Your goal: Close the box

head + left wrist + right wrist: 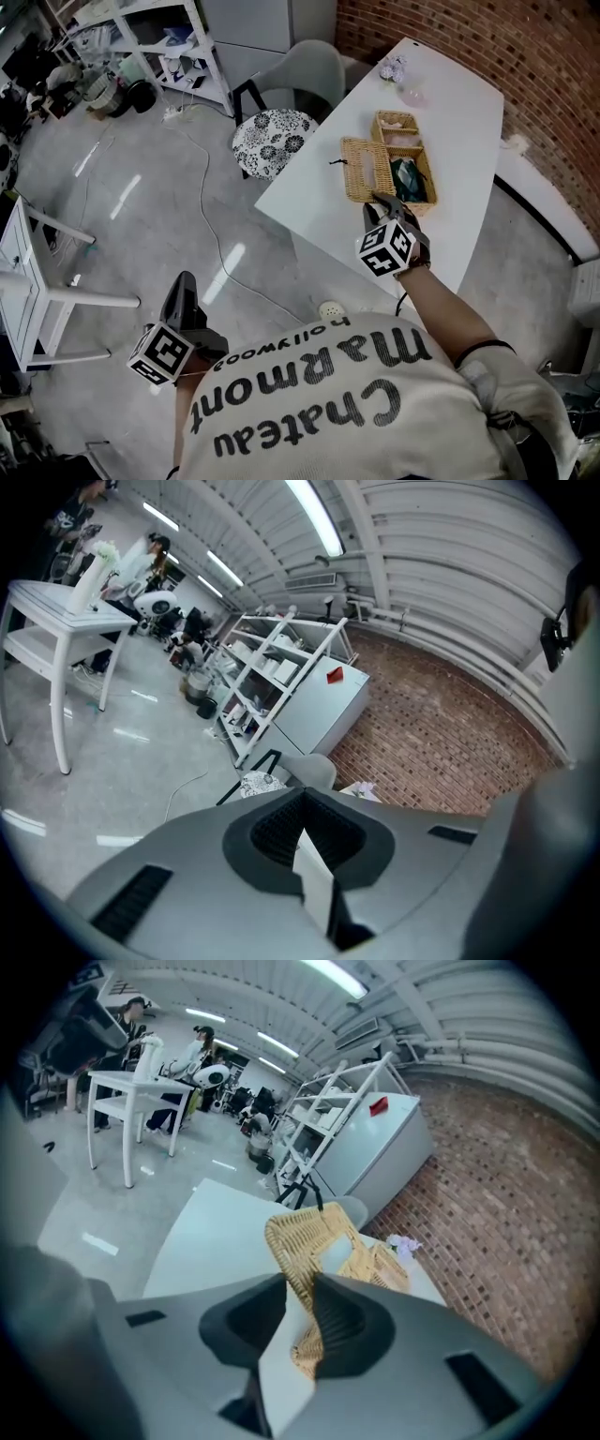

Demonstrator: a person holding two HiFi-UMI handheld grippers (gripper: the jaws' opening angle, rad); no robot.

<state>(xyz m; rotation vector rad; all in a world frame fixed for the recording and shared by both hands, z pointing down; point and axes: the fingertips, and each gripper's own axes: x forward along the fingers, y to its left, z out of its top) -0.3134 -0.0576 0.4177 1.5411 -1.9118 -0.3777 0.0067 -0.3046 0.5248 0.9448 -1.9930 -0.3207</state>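
Note:
A wicker box (428,178) with something dark green inside stands on the white table (450,103). Its woven lid (361,169) is swung open to the left. My right gripper (380,202) is at the lid's near corner. In the right gripper view the lid's edge (305,1237) runs between the jaws of my right gripper (298,1288), and the pads press on it. My left gripper (181,291) hangs low at the left, far from the table. In the left gripper view my left gripper (302,803) has its jaws together with nothing held.
A smaller wicker basket (396,127) sits just behind the box, and a crumpled clear wrapper (394,67) lies at the table's far end. A chair with a patterned cushion (272,136) stands at the table's left side. A brick wall (525,56) runs along the right.

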